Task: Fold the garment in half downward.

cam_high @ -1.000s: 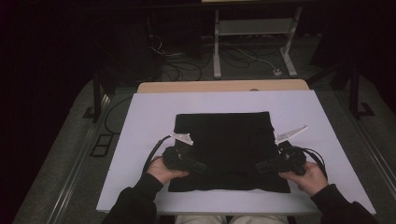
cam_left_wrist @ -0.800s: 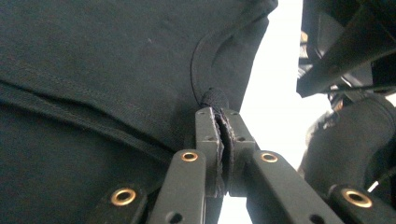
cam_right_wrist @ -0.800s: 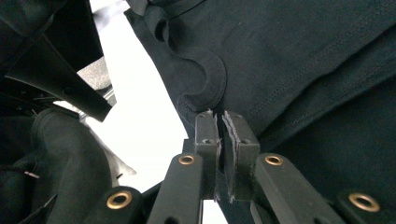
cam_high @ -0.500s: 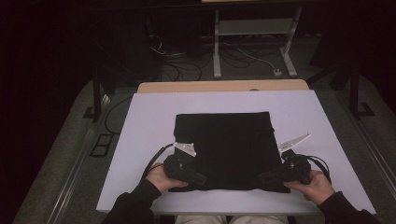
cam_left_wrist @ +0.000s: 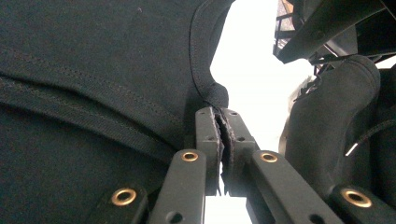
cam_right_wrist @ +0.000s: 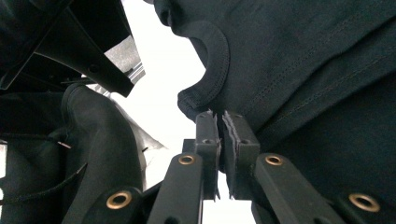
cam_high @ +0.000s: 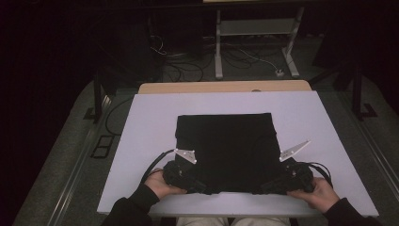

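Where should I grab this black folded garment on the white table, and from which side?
Take the black garment at its two near corners, coming in low from the table's near edge. It lies flat and square, and its stitched hems there give the pads something thick to pinch. Left gripper and right gripper are each shut on such a corner.

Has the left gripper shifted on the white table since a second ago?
Yes. The left gripper has drawn back toward the white table's near edge, pinching the folded black cloth garment's near corner.
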Tool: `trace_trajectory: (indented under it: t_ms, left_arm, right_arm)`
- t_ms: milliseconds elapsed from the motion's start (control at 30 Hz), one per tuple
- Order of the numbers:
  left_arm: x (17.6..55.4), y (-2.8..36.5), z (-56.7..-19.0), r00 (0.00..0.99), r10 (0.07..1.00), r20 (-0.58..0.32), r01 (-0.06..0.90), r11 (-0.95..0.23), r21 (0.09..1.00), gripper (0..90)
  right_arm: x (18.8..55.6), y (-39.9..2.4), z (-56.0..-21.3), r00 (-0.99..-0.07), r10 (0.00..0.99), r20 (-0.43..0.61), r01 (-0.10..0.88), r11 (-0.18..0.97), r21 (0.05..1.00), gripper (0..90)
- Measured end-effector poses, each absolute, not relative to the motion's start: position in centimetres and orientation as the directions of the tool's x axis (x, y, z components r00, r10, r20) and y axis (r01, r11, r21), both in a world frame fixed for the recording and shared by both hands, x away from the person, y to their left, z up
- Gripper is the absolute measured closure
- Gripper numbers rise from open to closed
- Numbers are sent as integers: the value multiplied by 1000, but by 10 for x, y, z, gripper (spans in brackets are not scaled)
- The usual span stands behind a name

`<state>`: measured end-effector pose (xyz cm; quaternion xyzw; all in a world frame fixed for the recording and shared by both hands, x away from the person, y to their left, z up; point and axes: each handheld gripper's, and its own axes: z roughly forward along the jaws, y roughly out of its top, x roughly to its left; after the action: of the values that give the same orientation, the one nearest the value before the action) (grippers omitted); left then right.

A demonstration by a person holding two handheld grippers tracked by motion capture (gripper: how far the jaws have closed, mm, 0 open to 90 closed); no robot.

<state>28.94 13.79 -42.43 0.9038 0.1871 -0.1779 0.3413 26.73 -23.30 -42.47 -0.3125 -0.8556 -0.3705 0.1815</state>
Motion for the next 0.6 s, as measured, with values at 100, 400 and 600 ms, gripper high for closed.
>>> trace_trajectory:
  t_ms: [100,400,600]
  left_arm:
    - [289,138,-425,866,215,-451,459,-699,548,856]
    - [286,137,-426,867,223,-445,458,-708,537,855]
    - [288,138,-426,860,248,-446,481,-685,546,815]
  right_arm:
    - [266,-233,-426,-738,402,542,670,534,516,830]
    - [265,-233,-426,-737,402,543,670,541,509,824]
    - [265,-234,-426,-736,401,546,671,539,508,810]
